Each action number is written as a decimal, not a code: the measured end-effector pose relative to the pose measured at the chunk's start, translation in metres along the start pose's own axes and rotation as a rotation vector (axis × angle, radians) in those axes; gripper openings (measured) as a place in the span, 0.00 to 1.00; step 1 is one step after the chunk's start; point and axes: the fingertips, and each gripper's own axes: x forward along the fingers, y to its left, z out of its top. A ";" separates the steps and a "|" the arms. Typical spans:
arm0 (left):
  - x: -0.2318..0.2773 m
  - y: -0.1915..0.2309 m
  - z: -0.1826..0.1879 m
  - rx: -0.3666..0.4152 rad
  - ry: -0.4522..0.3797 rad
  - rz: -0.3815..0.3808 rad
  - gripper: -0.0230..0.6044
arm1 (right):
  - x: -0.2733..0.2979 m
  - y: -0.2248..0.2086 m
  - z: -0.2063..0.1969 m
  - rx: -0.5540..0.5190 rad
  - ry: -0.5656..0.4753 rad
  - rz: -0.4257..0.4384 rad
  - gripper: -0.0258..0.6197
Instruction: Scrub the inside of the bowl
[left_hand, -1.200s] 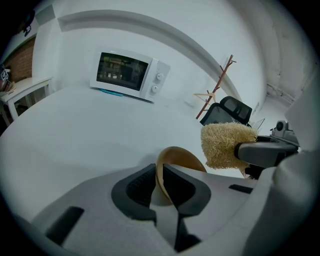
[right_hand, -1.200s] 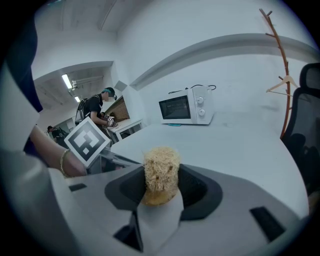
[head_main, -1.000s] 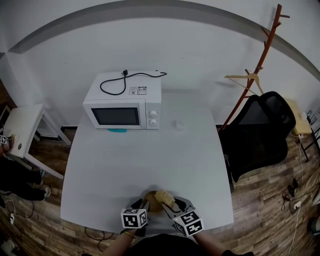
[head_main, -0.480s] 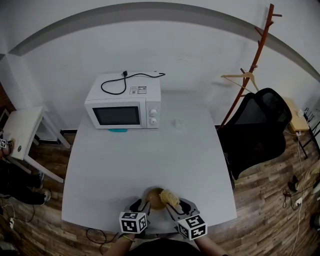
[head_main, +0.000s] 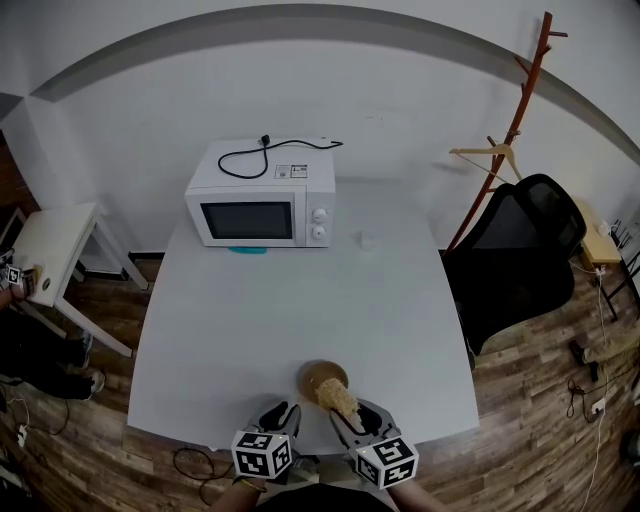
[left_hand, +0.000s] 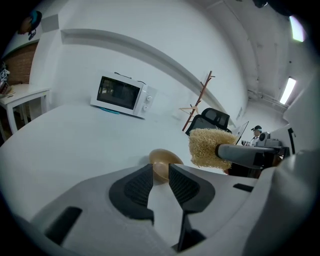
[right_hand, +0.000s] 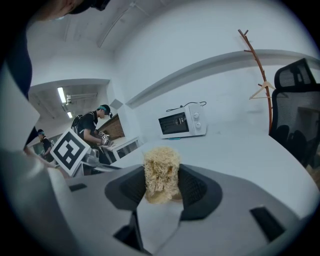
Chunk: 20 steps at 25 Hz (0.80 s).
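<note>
A small tan wooden bowl (head_main: 322, 377) stands by itself on the white table (head_main: 300, 310), close to its near edge; in the left gripper view the bowl (left_hand: 162, 161) lies just past the fingertips. My left gripper (head_main: 283, 411) hovers on the near side of it, open, its jaws having just been closing with nothing between them (left_hand: 160, 171). Shut on a pale loofah sponge (head_main: 340, 398), my right gripper (head_main: 347, 410) holds it just near-right of the bowl. The sponge (right_hand: 161, 172) stands pinched between the ribbed pads.
A white microwave (head_main: 262, 208) with a black cord on top sits at the table's far side, a small white object (head_main: 367, 240) beside it. A black office chair (head_main: 520, 260) and a wooden coat stand (head_main: 520, 110) are to the right, a small side table (head_main: 55, 245) to the left.
Both grippers have drawn back toward the table's near edge and lifted off the bowl. The left one no longer reaches the bowl's rim, and the bowl now stands uncovered.
</note>
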 end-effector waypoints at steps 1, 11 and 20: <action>-0.004 0.000 -0.001 0.006 -0.004 0.004 0.19 | -0.002 0.004 0.000 0.001 -0.007 0.003 0.32; -0.038 0.002 -0.003 0.017 -0.059 0.022 0.07 | -0.021 0.034 -0.005 -0.021 -0.027 0.004 0.32; -0.050 -0.004 -0.008 0.035 -0.067 -0.010 0.07 | -0.027 0.049 -0.013 -0.069 -0.006 0.002 0.32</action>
